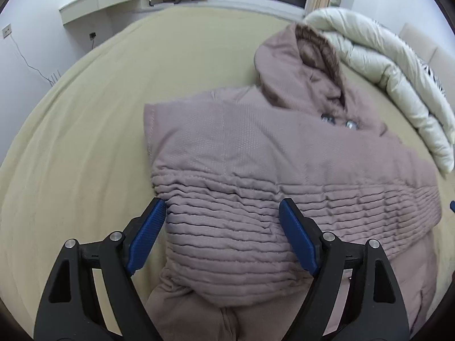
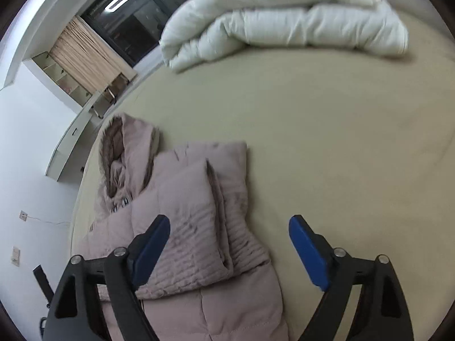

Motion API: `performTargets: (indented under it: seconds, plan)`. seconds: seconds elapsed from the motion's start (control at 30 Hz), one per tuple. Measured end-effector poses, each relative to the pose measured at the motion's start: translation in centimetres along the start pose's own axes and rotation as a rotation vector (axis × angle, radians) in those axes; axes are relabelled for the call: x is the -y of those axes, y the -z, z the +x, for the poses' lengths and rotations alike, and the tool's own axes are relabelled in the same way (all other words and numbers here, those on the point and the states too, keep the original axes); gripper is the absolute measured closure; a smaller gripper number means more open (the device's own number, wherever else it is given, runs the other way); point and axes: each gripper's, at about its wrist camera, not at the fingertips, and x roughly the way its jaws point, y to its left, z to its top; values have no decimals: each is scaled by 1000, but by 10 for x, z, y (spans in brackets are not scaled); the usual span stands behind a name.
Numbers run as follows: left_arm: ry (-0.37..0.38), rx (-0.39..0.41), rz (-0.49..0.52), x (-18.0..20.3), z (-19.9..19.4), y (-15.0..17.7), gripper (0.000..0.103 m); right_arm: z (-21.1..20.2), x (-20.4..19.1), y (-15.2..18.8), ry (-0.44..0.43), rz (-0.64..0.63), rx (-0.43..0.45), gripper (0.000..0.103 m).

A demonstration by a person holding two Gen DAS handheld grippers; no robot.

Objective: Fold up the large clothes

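Left wrist view: mauve quilted hooded coat (image 1: 256, 170) lies partly folded on the beige-sheeted bed (image 1: 85, 142). Left gripper (image 1: 221, 221) fingers spread apart, empty, above the coat's ribbed section. Right gripper (image 2: 229, 236) likewise spread, empty, straddling the coat's edge. White duvet (image 2: 284, 20) bunched further off.

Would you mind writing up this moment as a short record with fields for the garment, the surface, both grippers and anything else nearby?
garment: mauve hooded jacket, quilted, partly folded, sleeves laid over the body
hood: fur-trimmed hood, lying flat beyond the body
surface: beige bed sheet
left gripper: open, holding nothing, over the quilted part
right gripper: open, holding nothing, at the jacket's edge
nearby: white duvet, bunched up
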Motion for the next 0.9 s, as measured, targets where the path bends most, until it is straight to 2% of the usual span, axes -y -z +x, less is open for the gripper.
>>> performTargets:
  seconds: [0.07, 0.17, 0.23, 0.27, 0.33, 0.43, 0.57, 0.73, 0.83, 0.9]
  plan:
    - [-10, 55, 12, 6, -10, 1, 22, -3, -30, 1, -85, -87, 4, 14]
    - [-47, 63, 52, 16, -2, -4, 22, 21, -78, 17, -100, -275, -41, 24]
    - [-88, 7, 72, 16, 14, -6, 22, 53, -95, 23, -54, -321, -88, 32]
    - [-93, -27, 86, 15, 24, -5, 21, 72, -97, 24, -26, -329, -121, 32]
    - [-77, -30, 91, 13, 30, -2, 21, 102, -98, 38, 65, -402, -159, 31]
    - [-58, -36, 87, 10, 35, -1, 20, 124, -112, 61, 196, -608, -99, 20]
    - [-35, -28, 69, 4, 49, 3, 16, 128, -100, 61, 171, -583, -68, 16]
    - [-30, -29, 62, 0, 62, 3, 13, 135, -105, 68, 195, -611, -38, 16]
    - [-24, -43, 56, -2, 56, 1, 13, 134, -110, 68, 195, -614, -44, 16]
    - [-24, -54, 44, -5, 40, -1, 14, 124, -111, 62, 170, -605, -85, 16]
